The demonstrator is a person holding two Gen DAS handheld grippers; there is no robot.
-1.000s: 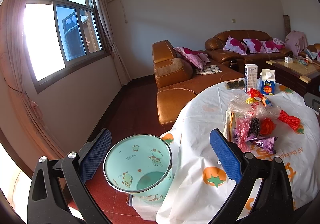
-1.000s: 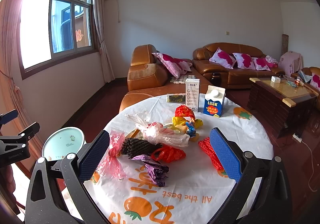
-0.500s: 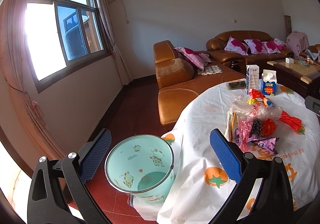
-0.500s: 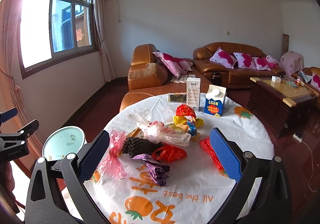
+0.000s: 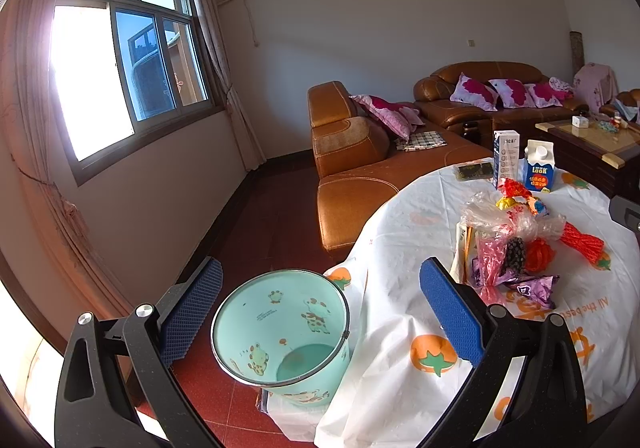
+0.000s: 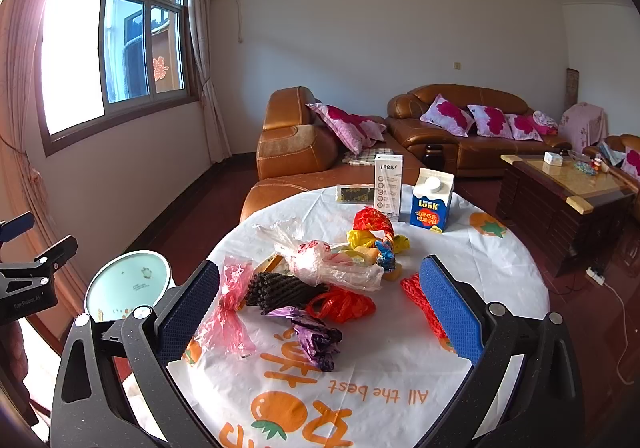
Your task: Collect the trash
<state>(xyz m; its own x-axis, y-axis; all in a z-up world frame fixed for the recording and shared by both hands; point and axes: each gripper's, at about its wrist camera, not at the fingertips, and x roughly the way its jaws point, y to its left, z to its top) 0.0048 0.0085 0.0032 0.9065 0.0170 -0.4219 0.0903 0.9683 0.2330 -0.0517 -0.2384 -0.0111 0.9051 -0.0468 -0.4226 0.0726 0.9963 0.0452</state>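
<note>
A pile of trash lies on the round table: a clear plastic bag, a pink wrapper, a black mesh sleeve, a purple wrapper, red bags and a red net. The pile also shows in the left wrist view. A mint-green bin stands on the floor left of the table, seen too in the right wrist view. My left gripper is open above the bin. My right gripper is open and empty, above the table's near side.
A white carton, a blue milk carton and a dark packet stand at the table's far side. Brown leather sofas lie beyond, a wooden coffee table at right, a window wall at left.
Both grippers have drifted back slightly; the bin and the pile sit a little farther off in view. Both stay open and empty.
</note>
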